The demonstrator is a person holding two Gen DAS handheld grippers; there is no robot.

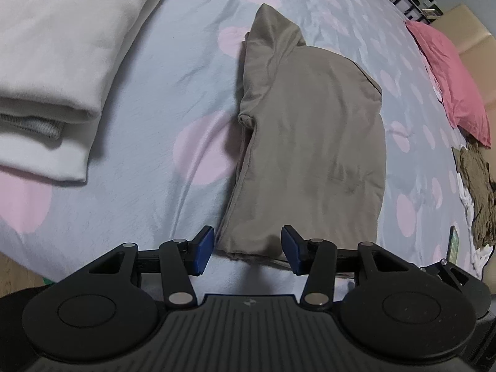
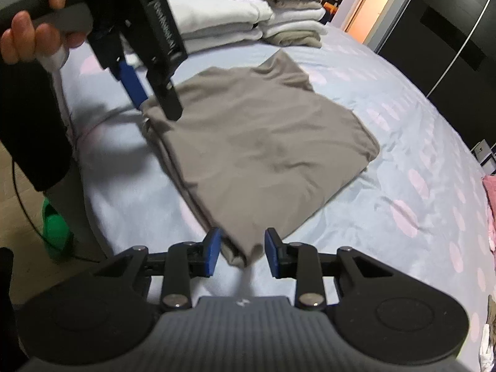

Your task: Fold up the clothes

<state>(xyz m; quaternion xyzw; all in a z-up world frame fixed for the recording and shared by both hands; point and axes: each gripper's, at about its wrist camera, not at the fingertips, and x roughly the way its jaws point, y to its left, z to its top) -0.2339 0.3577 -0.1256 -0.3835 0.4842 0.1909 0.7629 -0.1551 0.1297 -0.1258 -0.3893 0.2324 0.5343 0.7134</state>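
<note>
Left wrist: taupe garment (image 1: 313, 142) half-folded, flat.

Taupe shirt (image 1: 313, 142) on pale blue bedsheet (image 1: 173, 62) with pink dots; blue fingers (image 1: 204, 248).

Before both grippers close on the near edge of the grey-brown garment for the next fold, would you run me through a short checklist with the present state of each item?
1. Left gripper astride the taupe garment's near-left corner: ok, hem between open jaws.
2. Right gripper astride the near-right corner: ok, jaws open, cloth between them.
3. Pads pressing the cloth: not ok, neither gripper is closed yet.
4. Garment lying flat on the bedsheet: ok, only mild creases.
5. Landing area beyond the garment free: ok; the white folded stack sits apart, to the side.
6. All layers caught at each corner: cannot tell.
</note>
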